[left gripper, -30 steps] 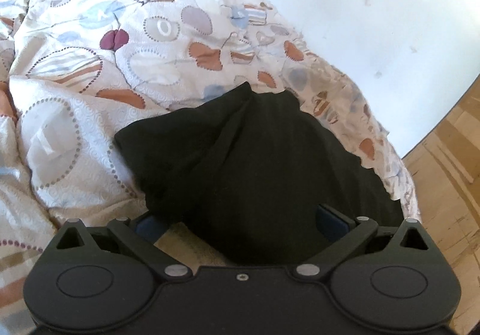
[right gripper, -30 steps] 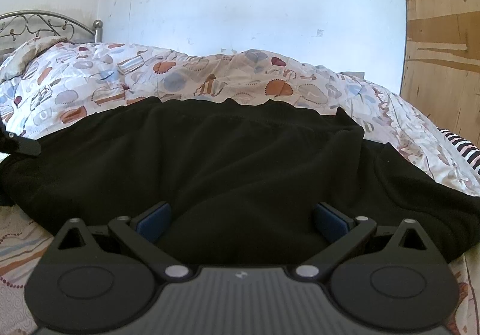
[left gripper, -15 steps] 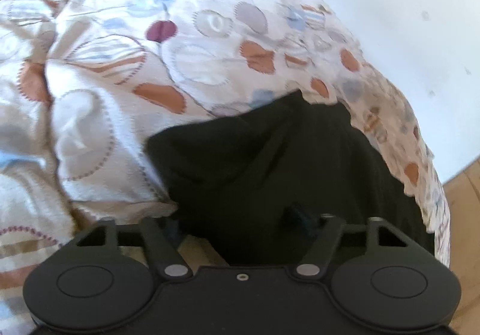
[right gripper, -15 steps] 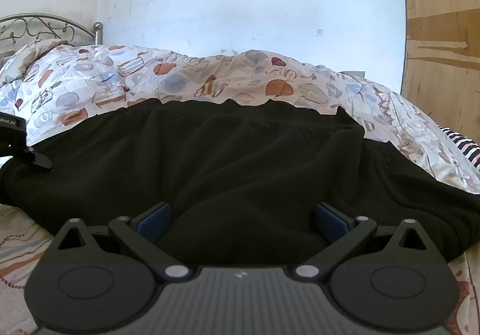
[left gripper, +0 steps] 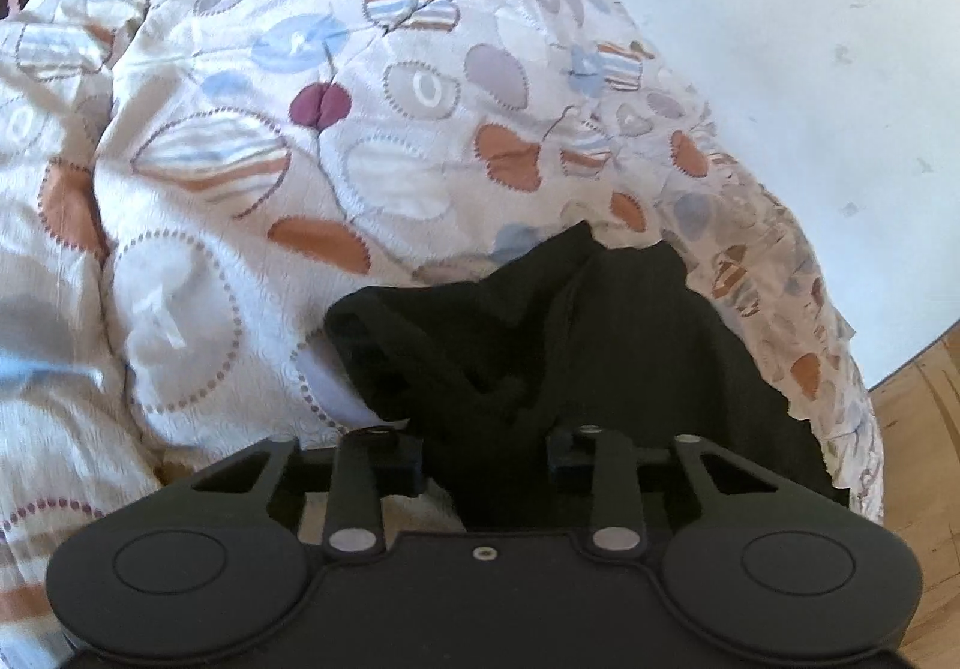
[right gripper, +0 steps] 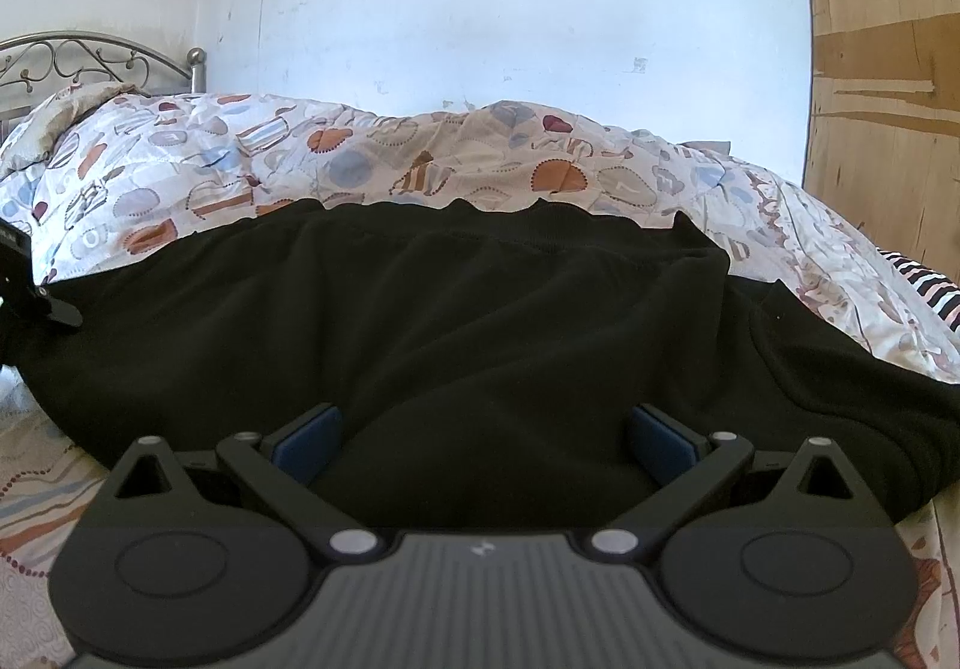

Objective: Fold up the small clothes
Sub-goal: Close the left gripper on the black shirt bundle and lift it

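Observation:
A black garment [left gripper: 600,321] lies spread on the patterned quilt [left gripper: 270,141]. In the left wrist view my left gripper [left gripper: 483,459] is closing on the garment's near edge. Cloth is bunched between its fingers, with folds running up from the pinch. In the right wrist view the same garment [right gripper: 480,321] stretches wide across the bed. My right gripper [right gripper: 483,441] stands open over its near edge, blue pads [right gripper: 306,441] wide apart and cloth lying between them. Part of the left gripper [right gripper: 36,297] shows at that view's left edge, on the garment's end.
The quilt [right gripper: 360,159] covers the whole bed, with a metal headboard [right gripper: 90,63] at the far left. A white wall [right gripper: 540,9] runs behind the bed. A wooden panel [right gripper: 888,69] and a striped cloth [right gripper: 924,285] are at the right. Wooden floor [left gripper: 924,429] lies beyond the bed's edge.
The left gripper's fingers have come together from wide apart onto the garment's edge, gathering the cloth into folds, and its view has tilted a little. The right gripper has not moved.

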`<state>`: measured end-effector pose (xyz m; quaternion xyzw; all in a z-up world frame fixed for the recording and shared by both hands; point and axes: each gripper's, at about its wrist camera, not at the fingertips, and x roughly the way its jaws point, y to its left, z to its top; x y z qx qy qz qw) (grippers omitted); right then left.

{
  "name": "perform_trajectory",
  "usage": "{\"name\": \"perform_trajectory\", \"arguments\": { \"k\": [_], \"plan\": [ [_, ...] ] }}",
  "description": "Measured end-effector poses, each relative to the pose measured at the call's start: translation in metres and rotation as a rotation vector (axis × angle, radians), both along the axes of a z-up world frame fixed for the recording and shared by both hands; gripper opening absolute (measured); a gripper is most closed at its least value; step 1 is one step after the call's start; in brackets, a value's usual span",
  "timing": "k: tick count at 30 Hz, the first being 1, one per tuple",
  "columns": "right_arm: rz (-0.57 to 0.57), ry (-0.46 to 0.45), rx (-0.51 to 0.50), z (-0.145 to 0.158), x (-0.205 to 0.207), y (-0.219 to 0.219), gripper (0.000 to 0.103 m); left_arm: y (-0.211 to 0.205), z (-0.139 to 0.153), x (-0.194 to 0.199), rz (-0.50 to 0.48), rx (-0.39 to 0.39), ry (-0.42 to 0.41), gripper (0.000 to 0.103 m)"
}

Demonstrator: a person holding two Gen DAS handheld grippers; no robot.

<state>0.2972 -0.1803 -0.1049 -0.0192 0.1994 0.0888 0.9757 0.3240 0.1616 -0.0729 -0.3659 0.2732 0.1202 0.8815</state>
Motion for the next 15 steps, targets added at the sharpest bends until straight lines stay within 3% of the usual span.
{"name": "perform_trajectory", "arguments": {
  "k": [6, 12, 15],
  "plan": [
    [0.000, 0.000, 0.000, 0.000, 0.000, 0.000, 0.103, -0.001, 0.003, 0.003, -0.014, 0.018, 0.014, 0.032],
    [0.000, 0.000, 0.001, 0.000, 0.000, 0.000, 0.103, 0.001, -0.001, 0.010, -0.015, -0.003, 0.033, 0.038],
    [0.002, 0.004, 0.008, 0.000, 0.000, -0.001, 0.103, -0.001, 0.003, 0.011, -0.019, 0.027, 0.037, 0.031]
  ]
}}
